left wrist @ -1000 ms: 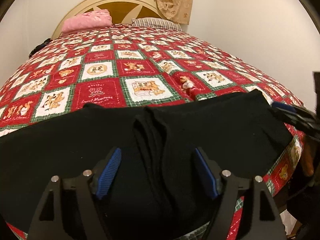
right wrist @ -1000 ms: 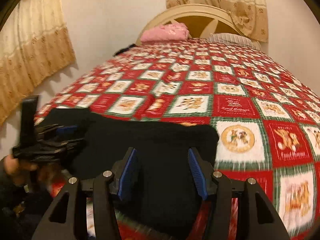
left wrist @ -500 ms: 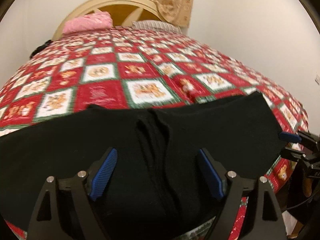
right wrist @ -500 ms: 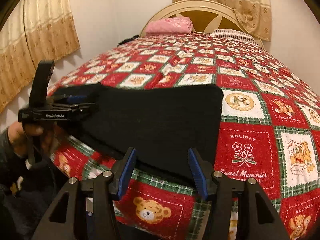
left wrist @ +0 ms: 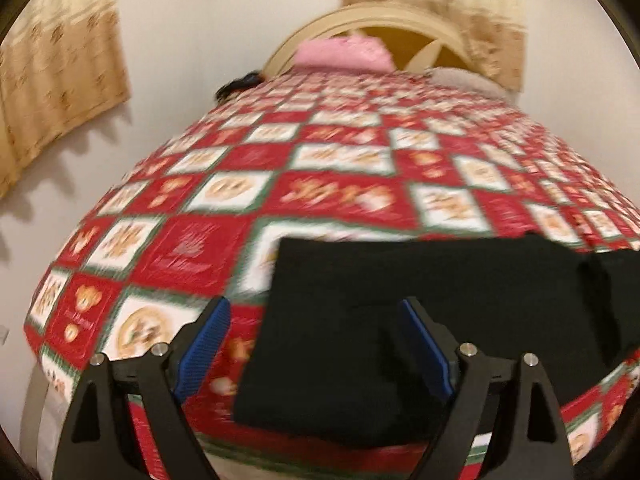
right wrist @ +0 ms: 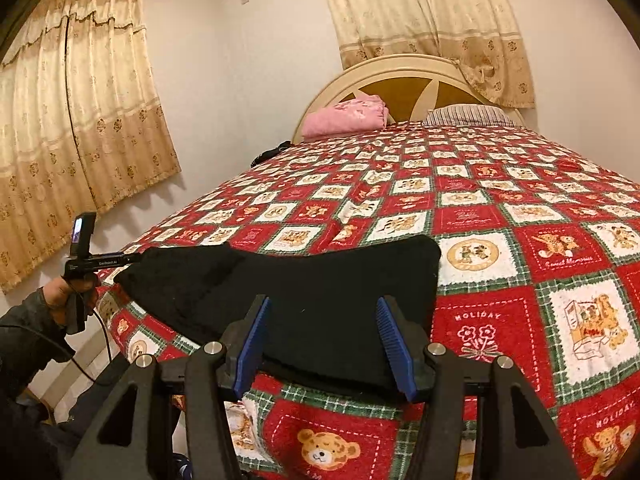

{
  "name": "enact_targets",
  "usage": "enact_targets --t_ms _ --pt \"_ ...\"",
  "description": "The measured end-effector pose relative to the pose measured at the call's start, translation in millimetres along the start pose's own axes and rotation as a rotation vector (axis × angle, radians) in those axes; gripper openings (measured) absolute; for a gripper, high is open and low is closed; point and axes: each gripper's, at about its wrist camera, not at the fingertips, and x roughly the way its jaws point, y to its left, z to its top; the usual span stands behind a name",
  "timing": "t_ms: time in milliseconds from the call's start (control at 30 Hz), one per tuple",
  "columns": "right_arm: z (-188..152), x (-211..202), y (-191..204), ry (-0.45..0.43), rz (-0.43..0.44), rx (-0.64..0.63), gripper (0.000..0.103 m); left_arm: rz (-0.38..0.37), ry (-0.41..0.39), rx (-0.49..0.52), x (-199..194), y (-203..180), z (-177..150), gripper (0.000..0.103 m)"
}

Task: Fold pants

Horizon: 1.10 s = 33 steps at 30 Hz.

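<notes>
Black pants [right wrist: 312,292] lie flat across the near edge of the quilt [right wrist: 520,216], already doubled into one long band that runs from 9 o'clock to 3 o'clock in the right wrist view. The right gripper [right wrist: 322,340] hangs over the band's near hem at 6 o'clock, jaws spread wide with nothing between them. The left gripper [left wrist: 316,350] is also released: in its own blurred view its pads straddle the band's left end, one pad over quilt and the other over cloth, and neither is seen pressing down. From the right wrist view its tip sits at 9 o'clock, touching or just beside the far left corner of the cloth; whether it pinches that corner cannot be told from there. A pink bundle [right wrist: 344,118] and a pillow [right wrist: 468,116] rest by the headboard [right wrist: 400,80] at 12 o'clock, well apart from the work. The step in hand looks like lining up on both ends for a crosswise fold. Next, each gripper probably needs to close on all layers at its end, then carry one end over onto the other with the edges kept square.
</notes>
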Motion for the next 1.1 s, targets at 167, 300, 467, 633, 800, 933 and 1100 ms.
enact_targets --t_ms 167,300,467,633,800,933,1100 --pt "-3.6 2.7 -0.9 0.013 0.007 0.010 0.057 -0.034 0.056 -0.061 23.9 13.7 -9.3 0.088" --pt "-5.4 3.2 0.6 0.013 0.014 0.015 0.058 -0.069 0.057 -0.096 31.6 17.8 -12.6 0.088" --pt "-9.3 6.0 5.8 0.025 0.027 0.006 0.058 -0.126 0.074 -0.073 29.4 15.4 -10.6 0.057" --pt "-10.3 3.2 13.4 0.018 0.040 -0.011 0.058 -0.184 0.097 -0.072 25.4 11.3 -8.3 0.033" --pt "-8.9 -1.1 15.0 0.001 0.032 -0.017 0.058 -0.252 0.093 -0.163 16.4 20.2 -5.4 0.027" --pt "-8.4 -1.6 9.3 -0.005 0.012 0.007 0.058 -0.317 0.006 -0.162 -25.5 6.2 8.5 0.027" --pt "-7.0 -3.5 0.9 -0.019 -0.024 0.037 0.058 -0.474 -0.105 -0.099 -86.0 -46.4 43.5 0.027"
